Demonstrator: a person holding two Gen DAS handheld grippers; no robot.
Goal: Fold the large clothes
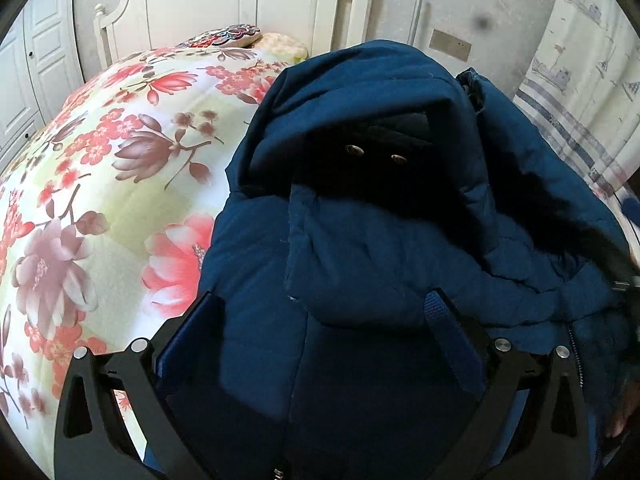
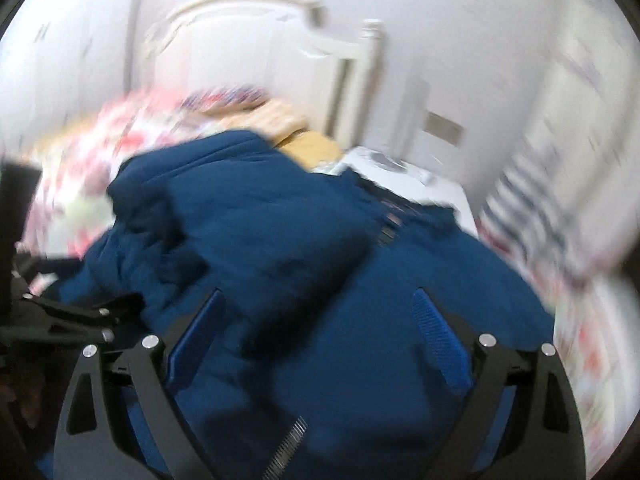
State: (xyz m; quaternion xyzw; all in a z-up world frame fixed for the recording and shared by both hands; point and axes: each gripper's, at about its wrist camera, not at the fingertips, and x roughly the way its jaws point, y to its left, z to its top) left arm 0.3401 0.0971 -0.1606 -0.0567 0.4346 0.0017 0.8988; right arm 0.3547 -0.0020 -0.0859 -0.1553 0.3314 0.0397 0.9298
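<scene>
On the floral bed (image 1: pixel 120 152), blue jacket (image 1: pixel 360 240) between both splayed grippers

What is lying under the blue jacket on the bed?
The blue jacket lies on a floral quilt, which shows beside it on the left. Whatever is directly beneath the jacket is covered and cannot be seen.
</scene>
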